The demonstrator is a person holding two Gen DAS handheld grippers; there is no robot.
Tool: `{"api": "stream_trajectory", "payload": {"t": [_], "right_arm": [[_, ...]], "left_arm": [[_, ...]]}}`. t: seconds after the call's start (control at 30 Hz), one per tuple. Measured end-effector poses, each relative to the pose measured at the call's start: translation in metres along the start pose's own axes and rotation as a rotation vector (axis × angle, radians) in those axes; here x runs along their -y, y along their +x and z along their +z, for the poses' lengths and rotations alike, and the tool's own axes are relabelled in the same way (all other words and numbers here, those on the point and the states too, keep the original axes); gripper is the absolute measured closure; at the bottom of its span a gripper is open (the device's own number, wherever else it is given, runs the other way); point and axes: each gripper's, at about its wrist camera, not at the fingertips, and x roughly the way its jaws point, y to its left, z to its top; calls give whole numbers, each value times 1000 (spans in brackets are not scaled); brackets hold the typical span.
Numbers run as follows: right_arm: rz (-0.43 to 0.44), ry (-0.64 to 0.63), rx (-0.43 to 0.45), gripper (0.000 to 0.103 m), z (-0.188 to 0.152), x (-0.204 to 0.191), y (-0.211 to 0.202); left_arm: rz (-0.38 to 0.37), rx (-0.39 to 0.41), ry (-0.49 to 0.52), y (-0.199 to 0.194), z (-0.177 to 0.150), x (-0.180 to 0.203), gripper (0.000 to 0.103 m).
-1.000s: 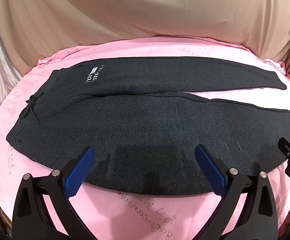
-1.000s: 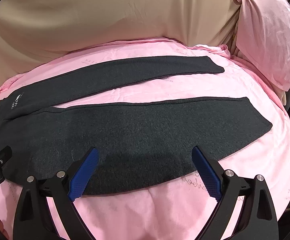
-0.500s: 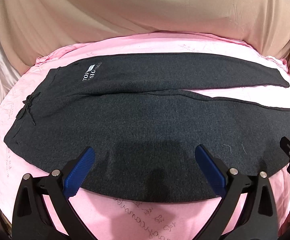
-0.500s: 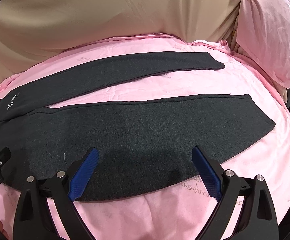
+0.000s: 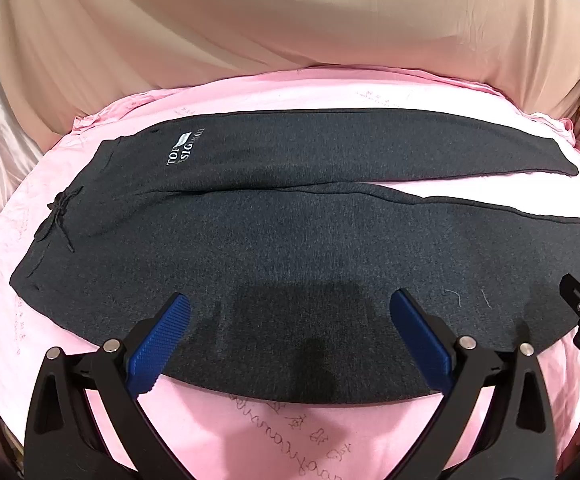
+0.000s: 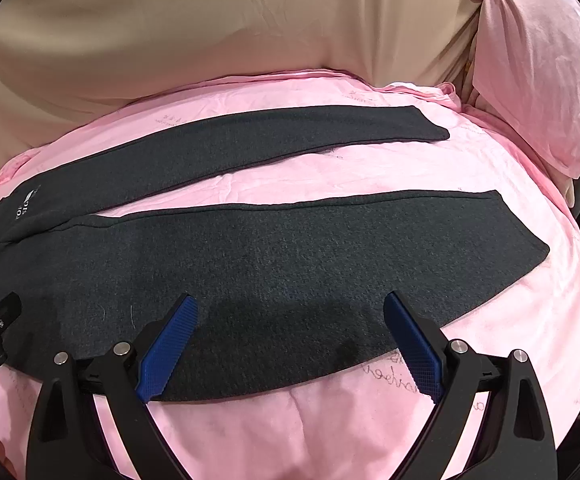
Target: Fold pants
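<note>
both grippers are easing forward since earlier; pants (image 5: 290,248) lying crosswise, near leg edge just under left gripper (image 5: 290,344) and right gripper (image 6: 290,344), fingers spread, holding nothing

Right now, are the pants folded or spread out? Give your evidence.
Spread out: the pants lie flat on the pink sheet, both legs apart, no fold.
</note>
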Motion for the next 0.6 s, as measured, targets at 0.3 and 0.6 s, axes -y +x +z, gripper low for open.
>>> {"api": "stream_trajectory", "payload": {"t": [0.3, 0.6], "right_arm": [[0, -1, -2, 11, 0, 0, 1], [6, -34, -1, 11, 9, 16, 17]], "left_arm": [[0, 0, 1, 0, 0, 0, 5], [-56, -27, -22, 14, 18, -21, 5]]}}
